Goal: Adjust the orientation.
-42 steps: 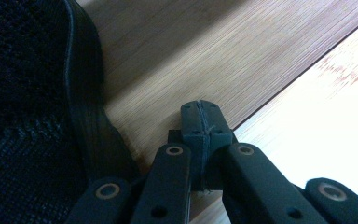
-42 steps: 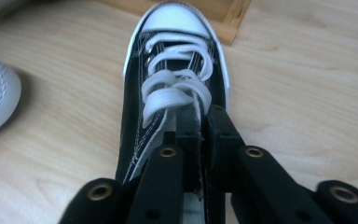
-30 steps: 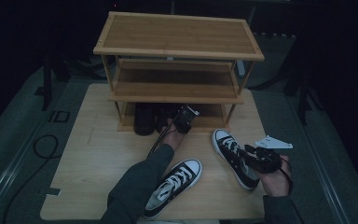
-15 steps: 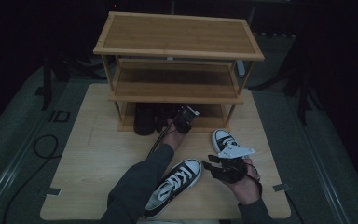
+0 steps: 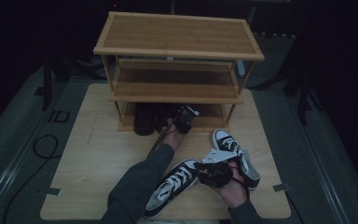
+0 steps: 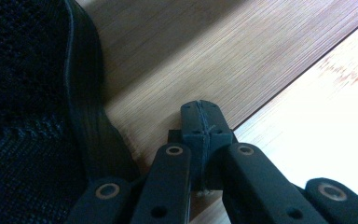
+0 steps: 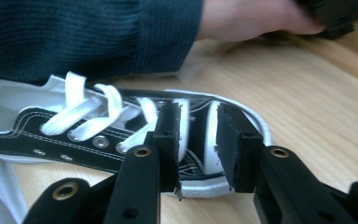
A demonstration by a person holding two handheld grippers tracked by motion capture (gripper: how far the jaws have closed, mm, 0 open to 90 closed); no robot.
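Dim room around a pale wooden desk [image 5: 98,154], with a three-tier bamboo shoe rack [image 5: 177,51] standing at its far side.

From the fingers outward: my right gripper [image 7: 196,140] has its fingers parted, one pad inside the heel opening of the nearer black-and-white sneaker [image 7: 98,126] and the other just outside its white rubber heel rim; I see no squeeze on it, a gap shows between the pads. From above, this right gripper [image 5: 214,171] sits between the two sneakers, its grey plate on top, my right hand [image 5: 233,186] behind it. The nearer sneaker [image 5: 172,184] lies on the desk partly under my left sleeve [image 5: 140,191], toe toward me. A second sneaker [image 5: 235,151] lies just beside the gripper, toe toward the rack.

My left gripper [image 6: 200,122] has its fingers closed together, empty, tips over the rack's bottom board beside a black shoe [image 6: 32,93]. From above, the left gripper [image 5: 185,116] reaches under the lowest shelf, next to a pair of dark shoes [image 5: 147,119] stowed there.
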